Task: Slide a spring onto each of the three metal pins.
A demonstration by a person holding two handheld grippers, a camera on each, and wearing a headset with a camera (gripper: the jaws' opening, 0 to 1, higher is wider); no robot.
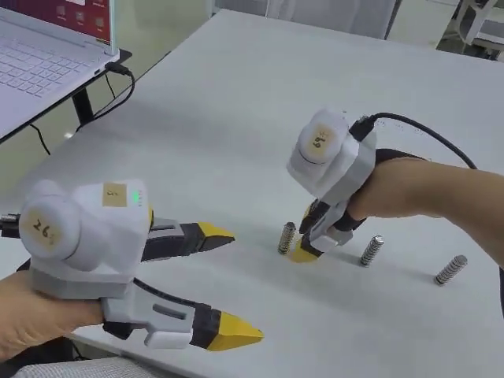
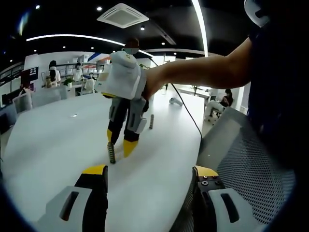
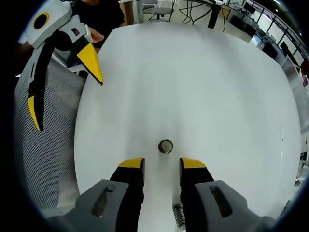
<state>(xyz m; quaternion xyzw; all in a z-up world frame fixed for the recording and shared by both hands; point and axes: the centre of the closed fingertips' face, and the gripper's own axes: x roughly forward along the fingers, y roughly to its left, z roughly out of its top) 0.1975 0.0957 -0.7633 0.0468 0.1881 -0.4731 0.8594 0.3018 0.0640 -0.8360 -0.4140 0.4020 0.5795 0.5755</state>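
Observation:
Three small metal springs stand upright on the white table [image 1: 236, 102]: one [image 1: 287, 238] just left of my right gripper [image 1: 303, 250], a second [image 1: 372, 250] to its right, a third [image 1: 450, 269] farther right. The right gripper points down with its jaws a little apart and nothing between them. In the right gripper view the nearest spring [image 3: 165, 146] shows end-on as a ring just ahead of that gripper [image 3: 162, 163]. I cannot make out pins inside the springs. My left gripper [image 1: 228, 281] hovers open and empty at the front left, facing the right gripper [image 2: 119, 143] and the spring [image 2: 111, 152].
A white laptop [image 1: 39, 63] on a stand sits at the far left with a black cable [image 1: 118, 87] hanging from it. A black cable [image 1: 425, 134] trails from the right gripper. A mesh chair [image 3: 53, 145] stands by the table's near edge.

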